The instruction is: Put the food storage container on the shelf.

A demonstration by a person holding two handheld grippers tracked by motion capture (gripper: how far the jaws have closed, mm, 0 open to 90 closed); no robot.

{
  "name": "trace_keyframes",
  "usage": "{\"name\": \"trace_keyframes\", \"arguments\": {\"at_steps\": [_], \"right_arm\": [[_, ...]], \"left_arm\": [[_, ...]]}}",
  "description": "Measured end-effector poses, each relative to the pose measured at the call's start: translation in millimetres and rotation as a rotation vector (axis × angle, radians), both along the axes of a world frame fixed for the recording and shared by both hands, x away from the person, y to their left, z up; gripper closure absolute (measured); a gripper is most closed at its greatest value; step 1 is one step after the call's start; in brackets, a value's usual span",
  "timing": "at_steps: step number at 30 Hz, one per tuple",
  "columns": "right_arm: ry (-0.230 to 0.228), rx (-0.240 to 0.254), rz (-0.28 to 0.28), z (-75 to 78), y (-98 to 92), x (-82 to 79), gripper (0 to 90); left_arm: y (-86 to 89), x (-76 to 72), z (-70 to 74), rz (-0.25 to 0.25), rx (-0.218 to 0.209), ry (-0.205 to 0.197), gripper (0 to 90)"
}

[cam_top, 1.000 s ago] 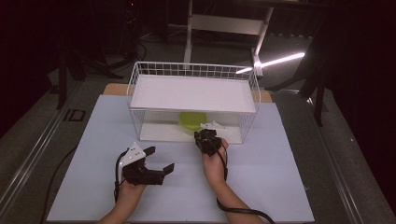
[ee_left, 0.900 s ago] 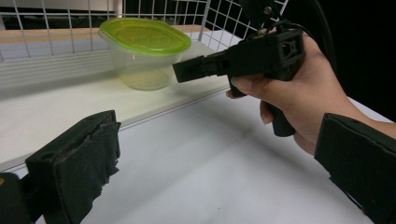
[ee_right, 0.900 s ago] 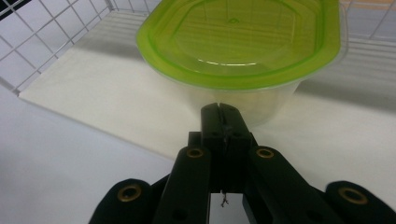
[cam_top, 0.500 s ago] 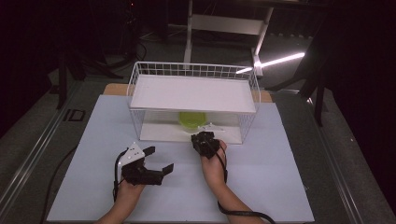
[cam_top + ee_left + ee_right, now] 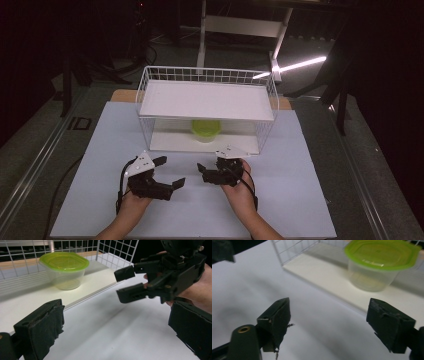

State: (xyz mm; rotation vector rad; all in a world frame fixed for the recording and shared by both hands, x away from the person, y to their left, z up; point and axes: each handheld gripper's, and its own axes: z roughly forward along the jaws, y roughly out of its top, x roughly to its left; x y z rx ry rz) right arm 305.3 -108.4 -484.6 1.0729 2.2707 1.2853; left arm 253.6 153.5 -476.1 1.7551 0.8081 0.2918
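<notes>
Pulling back from the wire rack [image 5: 207,107] since a second ago, the right gripper [image 5: 204,172] now hangs above the white table [image 5: 300,200], jaws just opened wide, empty. The left gripper [image 5: 170,172] is spread too, holding nothing. The green-lidded container [image 5: 205,130] sits on the rack's lower shelf, beyond both

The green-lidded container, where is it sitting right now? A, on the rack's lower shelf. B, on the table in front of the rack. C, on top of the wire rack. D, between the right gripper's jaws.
A: the container stands on the lower shelf of the wire rack, under its top board.
</notes>
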Motion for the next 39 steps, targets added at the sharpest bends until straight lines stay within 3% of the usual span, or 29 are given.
{"name": "trace_keyframes", "arguments": {"at_steps": [3, 5, 14, 20, 28, 39], "right_arm": [[0.001, 0.017, 0.012, 0.6, -2.8, -3.8, 16.2], [-0.026, 0.013, 0.026, 2.6, -8.2, -13.2, 14.4], [-0.039, 0.054, 0.03, 9.2, -27.3, -33.3, 14.4], [-0.065, 0.078, 0.017, 10.6, -42.5, -44.0, 14.5], [-0.067, 0.116, -0.009, 13.1, -67.5, -56.6, 14.5], [-0.063, 0.111, -0.029, 10.4, -101.2, -71.8, 14.6]], "left_arm": [[1.2, -1.9, 1.7, -0.014, -0.001, -0.005, 1.1], [3.5, -6.0, 3.3, -0.024, 0.027, -0.014, 1.1], [15.7, -18.5, 1.7, -0.05, 0.017, -0.014, 1.1], [27.0, -27.2, -3.4, -0.041, 0.038, -0.014, 1.1], [46.8, -35.8, -8.6, -0.019, 0.012, 0.001, 1.1], [64.2, -43.5, -16.9, -0.01, 0.025, 0.028, 1.1]]}}
